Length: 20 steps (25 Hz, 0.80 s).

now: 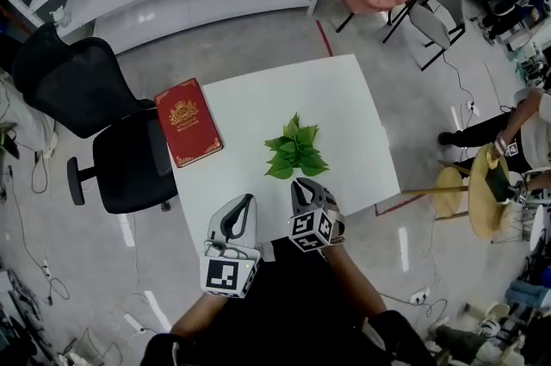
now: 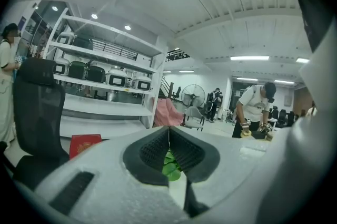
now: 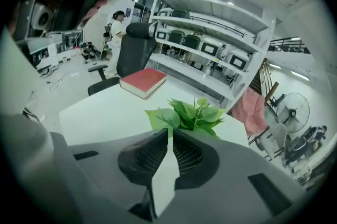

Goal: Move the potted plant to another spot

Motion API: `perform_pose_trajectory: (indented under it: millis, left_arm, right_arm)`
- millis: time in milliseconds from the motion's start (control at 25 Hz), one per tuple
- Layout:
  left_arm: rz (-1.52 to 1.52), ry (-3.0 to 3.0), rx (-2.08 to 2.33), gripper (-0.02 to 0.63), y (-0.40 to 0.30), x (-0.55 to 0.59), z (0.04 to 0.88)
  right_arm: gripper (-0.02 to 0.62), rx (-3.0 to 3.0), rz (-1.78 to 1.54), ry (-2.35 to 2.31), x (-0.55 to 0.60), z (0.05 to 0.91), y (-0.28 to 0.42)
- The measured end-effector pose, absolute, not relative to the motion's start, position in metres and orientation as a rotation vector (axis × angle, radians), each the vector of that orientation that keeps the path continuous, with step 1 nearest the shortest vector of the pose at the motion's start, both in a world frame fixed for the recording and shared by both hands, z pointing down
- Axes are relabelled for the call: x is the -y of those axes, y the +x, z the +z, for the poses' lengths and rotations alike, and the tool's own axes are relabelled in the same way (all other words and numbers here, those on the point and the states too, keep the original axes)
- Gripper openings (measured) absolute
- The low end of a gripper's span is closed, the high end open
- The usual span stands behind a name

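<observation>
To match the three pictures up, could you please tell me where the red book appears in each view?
Head view: the red book is left of centre, on the table's far left corner.
Left gripper view: it is at the lower left.
Right gripper view: it is at the upper centre-left, beyond the potted plant.
Shared landmark: the black office chair stands beside the book in all three views.

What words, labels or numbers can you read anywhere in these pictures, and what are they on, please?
Red book: gold crest and lettering on the cover, too small to read.
Cubes on the left gripper and right gripper: square patterns only, no words.
Nothing else is legible.
</observation>
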<state>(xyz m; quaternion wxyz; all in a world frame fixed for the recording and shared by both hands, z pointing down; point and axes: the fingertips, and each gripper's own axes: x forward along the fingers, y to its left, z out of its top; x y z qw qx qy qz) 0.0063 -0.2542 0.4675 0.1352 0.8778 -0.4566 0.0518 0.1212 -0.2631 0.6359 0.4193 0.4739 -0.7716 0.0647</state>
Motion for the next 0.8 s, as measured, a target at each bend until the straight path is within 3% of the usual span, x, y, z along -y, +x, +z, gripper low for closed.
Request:
perform_pose_trajectory:
  millis: [800]
  left_arm:
    - [0.219, 2.454, 1.314, 0.017, 0.019, 0.293, 0.504]
  right_arm:
    - [0.015, 1.672, -0.056, 0.748, 0.296, 0.721, 0.137]
